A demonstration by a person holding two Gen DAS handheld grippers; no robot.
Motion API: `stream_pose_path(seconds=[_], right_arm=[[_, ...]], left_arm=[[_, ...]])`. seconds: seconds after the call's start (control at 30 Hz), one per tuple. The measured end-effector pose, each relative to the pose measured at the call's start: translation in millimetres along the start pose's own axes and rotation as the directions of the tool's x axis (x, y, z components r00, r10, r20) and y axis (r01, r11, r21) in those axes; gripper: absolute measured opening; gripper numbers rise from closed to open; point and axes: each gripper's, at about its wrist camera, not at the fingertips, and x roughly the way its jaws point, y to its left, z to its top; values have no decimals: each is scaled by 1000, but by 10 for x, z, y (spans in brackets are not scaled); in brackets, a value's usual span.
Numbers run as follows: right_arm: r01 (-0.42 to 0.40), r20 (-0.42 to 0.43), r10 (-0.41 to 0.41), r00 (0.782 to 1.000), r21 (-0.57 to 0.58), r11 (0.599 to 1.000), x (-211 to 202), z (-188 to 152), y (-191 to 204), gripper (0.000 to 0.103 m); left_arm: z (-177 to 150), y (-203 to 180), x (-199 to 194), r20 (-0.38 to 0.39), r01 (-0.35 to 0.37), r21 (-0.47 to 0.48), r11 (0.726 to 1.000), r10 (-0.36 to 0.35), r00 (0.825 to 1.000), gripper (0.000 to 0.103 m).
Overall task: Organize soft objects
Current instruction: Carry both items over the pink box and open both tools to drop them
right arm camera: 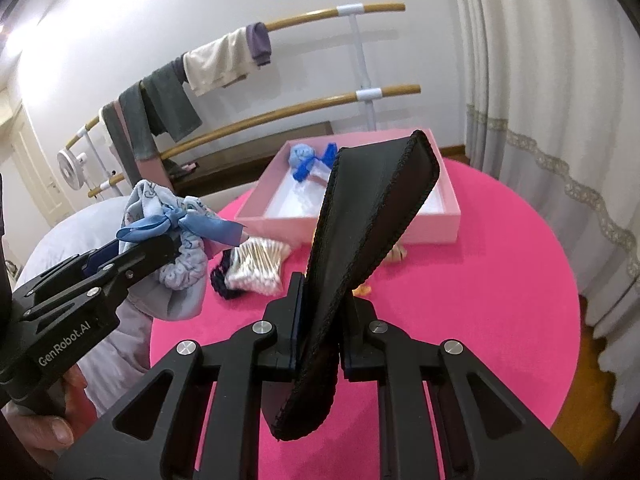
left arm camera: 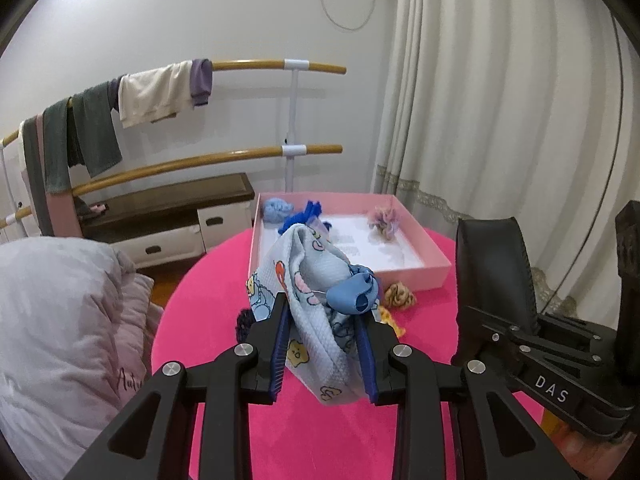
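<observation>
Pale-blue cartoon-print pouch [left arm camera: 316, 320] w/ satin bow [left arm camera: 354, 290]

Both the left gripper [left arm camera: 324, 344] and right gripper [right arm camera: 320, 328] are raised, jaws apparently clamped, side by side.

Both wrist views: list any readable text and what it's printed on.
"DAS": right gripper body, left wrist view.
"GenRobot.AI": left gripper body, right wrist view.
"Autu...": cursive on the quilt, cut off by the gripper.
Print on the pink box floor: too blurred.
</observation>
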Motion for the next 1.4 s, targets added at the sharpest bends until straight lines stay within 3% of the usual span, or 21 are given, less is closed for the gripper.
stream_pose_path(seconds=[0.37, 0.57, 0.93, 1.4], right_arm=[[6, 56, -3, 998, -54, 999, 45, 572, 62, 14], [-7, 57, 11, 998, -63, 998, 203, 939, 32, 14], [-4, -20, 3, 1000, -89, 996, 866, 1537, -142, 14], [2, -162, -17, 987, -92, 996, 1819, 1780, -376, 14]], left_arm=[[433, 19, 67, 59, -32, 5, 999, 31, 998, 27], [765, 124, 312, 73, -35, -2, 999, 35, 997, 27], [1332, 287, 1213, 10, -24, -23, 999, 24, 1000, 27], [1887, 449, 2612, -88, -9, -40, 999, 5, 996, 27]])
